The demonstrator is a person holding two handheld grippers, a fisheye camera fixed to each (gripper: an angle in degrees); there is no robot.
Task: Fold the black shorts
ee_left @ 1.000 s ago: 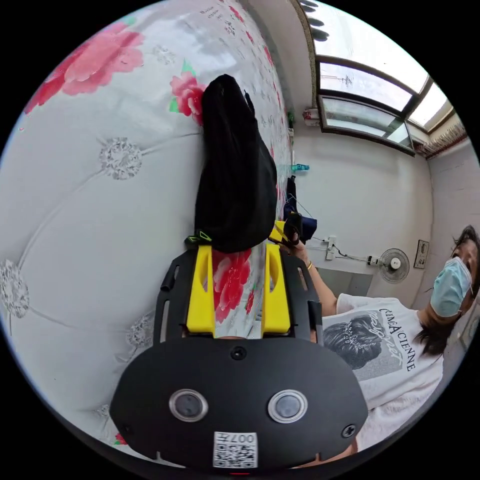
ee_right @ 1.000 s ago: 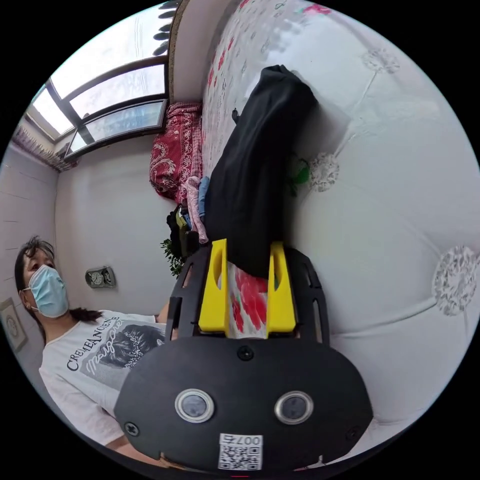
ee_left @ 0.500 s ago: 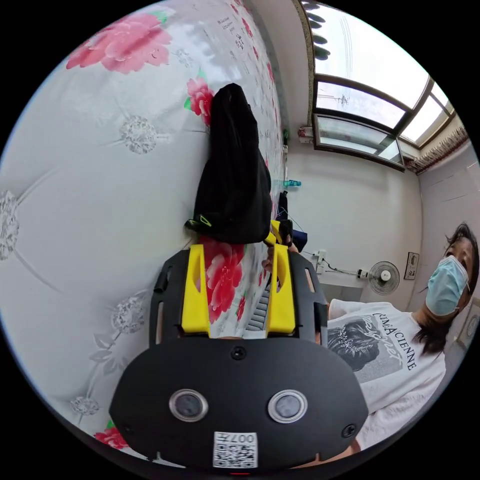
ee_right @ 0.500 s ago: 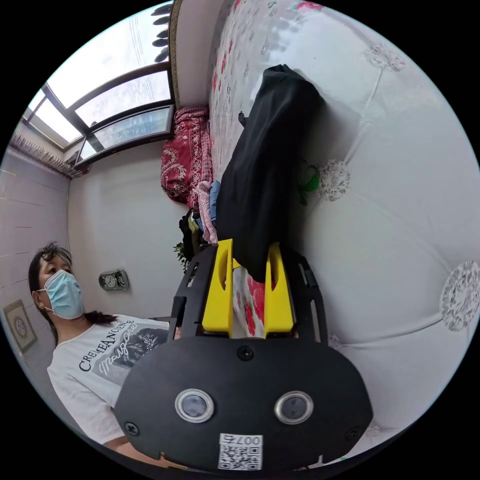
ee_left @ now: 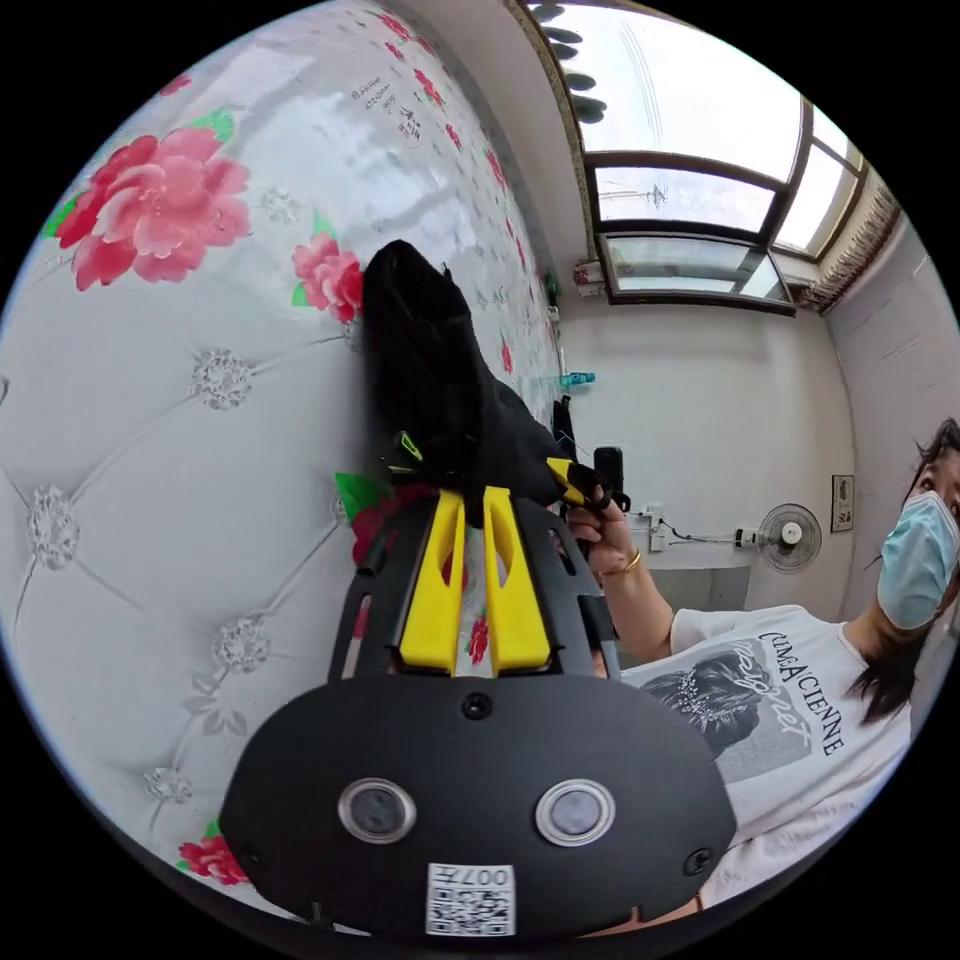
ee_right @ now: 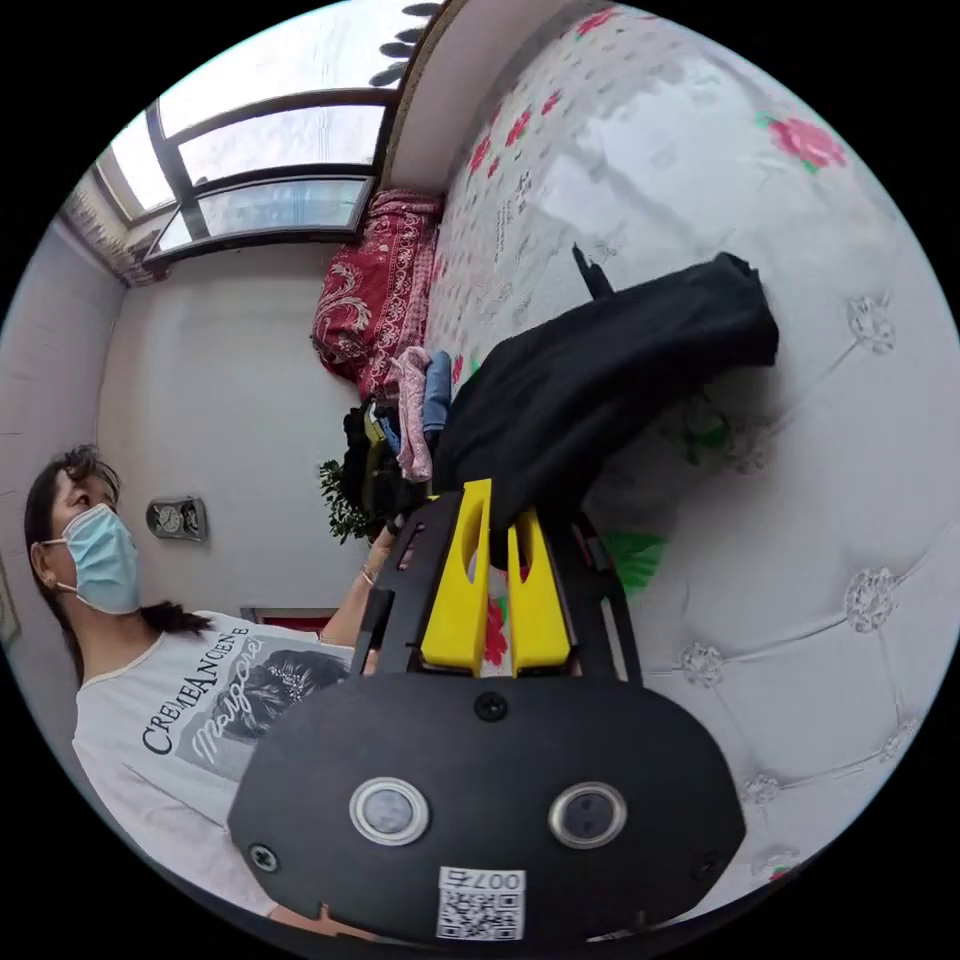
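Note:
The black shorts (ee_left: 440,390) lie bunched on a white quilted bed cover with red flowers (ee_left: 160,420). My left gripper (ee_left: 472,495) is shut on the near edge of the shorts, beside a small green tag. In the right gripper view the shorts (ee_right: 610,370) stretch away across the cover (ee_right: 850,480), and my right gripper (ee_right: 500,520) is shut on their near end, which is lifted off the bed. The other gripper (ee_left: 575,485), held by a hand, also grips the shorts in the left gripper view.
A person in a white printed T-shirt (ee_left: 770,690) and a face mask stands by the bed. A red patterned blanket (ee_right: 370,290) and a pile of clothes (ee_right: 400,420) lie at the bed's far end. Windows (ee_left: 690,180) and a wall fan (ee_left: 790,535) are behind.
Both grippers went from open beside the shorts' edge to shut on it. The near edge of the shorts has lifted off the cover.

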